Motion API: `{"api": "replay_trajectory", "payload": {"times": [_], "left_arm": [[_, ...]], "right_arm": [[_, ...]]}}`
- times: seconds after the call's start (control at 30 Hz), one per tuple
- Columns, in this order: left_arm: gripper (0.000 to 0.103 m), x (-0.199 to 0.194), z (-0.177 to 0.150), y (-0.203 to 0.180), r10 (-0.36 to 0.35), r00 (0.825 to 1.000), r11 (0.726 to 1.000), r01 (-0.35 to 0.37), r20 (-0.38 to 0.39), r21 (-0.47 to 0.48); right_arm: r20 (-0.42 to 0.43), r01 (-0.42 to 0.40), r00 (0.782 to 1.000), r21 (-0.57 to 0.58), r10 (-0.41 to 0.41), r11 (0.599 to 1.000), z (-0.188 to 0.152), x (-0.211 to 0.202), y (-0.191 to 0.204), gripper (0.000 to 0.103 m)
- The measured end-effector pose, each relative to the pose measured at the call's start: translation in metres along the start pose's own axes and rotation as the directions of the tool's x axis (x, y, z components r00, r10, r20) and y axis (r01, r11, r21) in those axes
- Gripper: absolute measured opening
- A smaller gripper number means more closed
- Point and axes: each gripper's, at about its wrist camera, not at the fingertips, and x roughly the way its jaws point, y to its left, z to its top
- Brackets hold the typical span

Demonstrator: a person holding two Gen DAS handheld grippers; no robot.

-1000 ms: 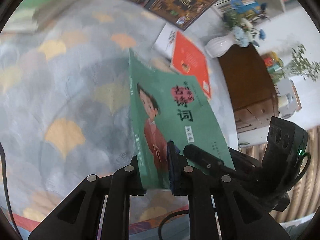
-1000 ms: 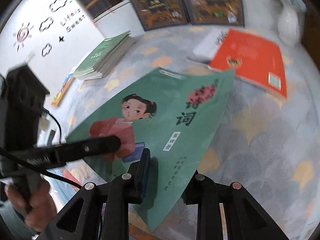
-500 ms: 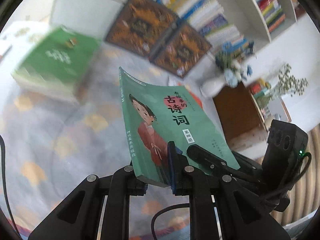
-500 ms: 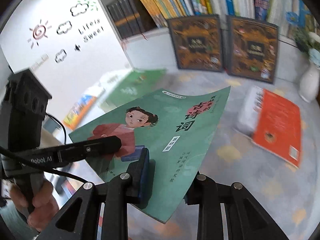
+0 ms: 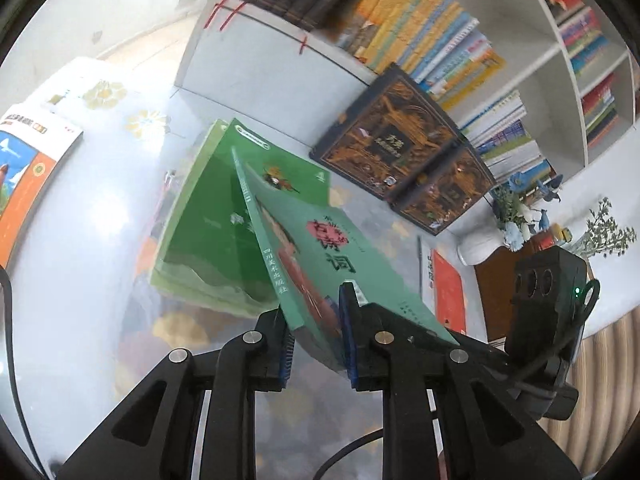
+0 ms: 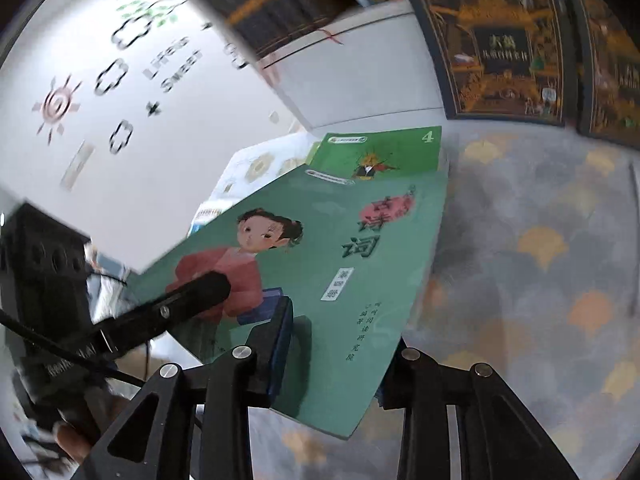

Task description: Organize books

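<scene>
A green picture book (image 5: 320, 248) with a girl on its cover hangs tilted in the air, gripped at its near edge from both sides. My left gripper (image 5: 316, 320) has its pads on the spine corner, jaws opening. My right gripper (image 6: 344, 332) has one pad on the cover and the other under it, jaws opening too. In the right wrist view the green book (image 6: 320, 240) also shows one of the left gripper's fingers (image 6: 200, 292) lying across the girl. Just beyond and below it lies a stack of green books (image 5: 208, 220), top cover marked 4 (image 6: 384, 152).
Two dark ornate books (image 5: 400, 132) lean against the white bookshelf (image 5: 440, 32) full of books. A red book (image 5: 448, 292), a white vase (image 5: 480, 246) and a brown cabinet (image 5: 492, 280) are at right. An orange-blue book (image 5: 24, 172) lies far left. The patterned rug (image 6: 540, 240) spreads right.
Both grippers have carried the green picture book across the rug toward the shelf, over the green stack. The red book has fallen behind to the right.
</scene>
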Motion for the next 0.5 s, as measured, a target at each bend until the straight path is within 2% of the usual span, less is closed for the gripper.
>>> {"api": "replay_trajectory", "payload": {"times": [0.2, 0.27, 0.37, 0.5], "left_arm": [[0.015, 0.025, 0.026, 0.028, -0.012, 1.0, 1.0, 0.012, -0.027, -0.022], [0.015, 0.032, 0.032, 0.037, -0.05, 0.998, 0.998, 0.048, -0.04, -0.038], [0.015, 0.04, 0.038, 0.045, -0.062, 0.996, 0.997, 0.059, -0.066, -0.046], [0.015, 0.046, 0.039, 0.058, -0.068, 0.994, 0.996, 0.063, -0.082, -0.068]], "right_arm": [[0.003, 0.074, 0.997, 0.015, -0.074, 0.997, 0.028, 0.026, 0.006, 0.034], [-0.006, 0.088, 0.996, 0.028, -0.088, 0.996, 0.038, 0.033, 0.003, 0.035], [-0.052, 0.075, 0.996, 0.029, -0.073, 0.997, 0.045, 0.048, -0.002, 0.037], [-0.069, 0.088, 0.994, 0.055, -0.084, 0.995, 0.049, 0.059, -0.01, 0.038]]}}
